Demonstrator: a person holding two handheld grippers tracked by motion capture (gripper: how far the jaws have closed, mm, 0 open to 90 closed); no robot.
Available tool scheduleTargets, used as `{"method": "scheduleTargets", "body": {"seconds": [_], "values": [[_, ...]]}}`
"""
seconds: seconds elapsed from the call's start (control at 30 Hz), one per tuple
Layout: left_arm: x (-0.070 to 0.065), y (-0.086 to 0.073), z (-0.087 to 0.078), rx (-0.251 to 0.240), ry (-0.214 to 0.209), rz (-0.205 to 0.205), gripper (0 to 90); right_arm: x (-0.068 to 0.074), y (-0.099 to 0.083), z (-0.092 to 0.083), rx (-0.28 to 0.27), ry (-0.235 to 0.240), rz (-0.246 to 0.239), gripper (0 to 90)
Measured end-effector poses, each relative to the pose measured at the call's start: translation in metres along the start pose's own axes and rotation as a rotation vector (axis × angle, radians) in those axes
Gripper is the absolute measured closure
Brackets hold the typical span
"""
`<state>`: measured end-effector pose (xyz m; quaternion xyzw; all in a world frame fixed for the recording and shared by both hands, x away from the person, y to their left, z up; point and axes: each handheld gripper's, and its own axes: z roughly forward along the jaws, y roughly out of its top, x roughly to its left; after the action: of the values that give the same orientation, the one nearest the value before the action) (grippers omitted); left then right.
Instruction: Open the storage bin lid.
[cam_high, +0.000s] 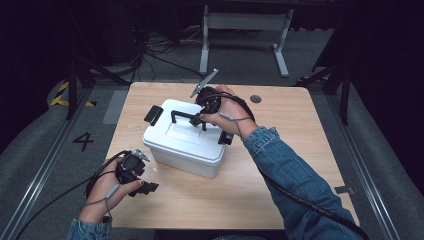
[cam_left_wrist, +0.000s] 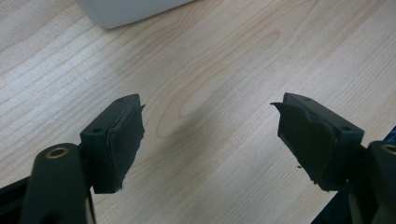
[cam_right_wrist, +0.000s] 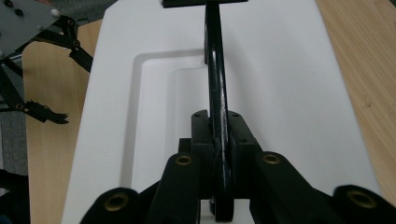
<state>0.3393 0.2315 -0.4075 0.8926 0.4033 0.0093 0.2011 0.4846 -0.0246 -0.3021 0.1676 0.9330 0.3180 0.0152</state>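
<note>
sleeves (cam_high: 280, 160): blue denim | grippers: black (brass-coloured rivets) | cables: black

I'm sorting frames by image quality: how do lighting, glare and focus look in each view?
High view: room dark, light falls on the table and white box, slightly soft. Left gripper view: wood grain crisp, faint shadow between the open left tongs, near parts blurred. Right gripper view: the black handle carries a glossy highlight; the right tongs closest to the lens blur.
</note>
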Motion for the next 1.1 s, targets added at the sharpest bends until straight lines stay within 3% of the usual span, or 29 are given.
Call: {"method": "scheduleTargets", "body": {"seconds": [0.57, 1.1], "values": [[0.001, 0.000, 0.000, -0.002, -0.001, 0.003, 23.4, 0.006, 0.009, -0.041, -0.066, -0.005, -0.030, 84.4], [0.001, 0.001, 0.004, 0.009, 0.001, 0.001, 23.3, -0.004, -0.016, -0.089, -0.086, -0.048, -0.004, 84.4]]}}
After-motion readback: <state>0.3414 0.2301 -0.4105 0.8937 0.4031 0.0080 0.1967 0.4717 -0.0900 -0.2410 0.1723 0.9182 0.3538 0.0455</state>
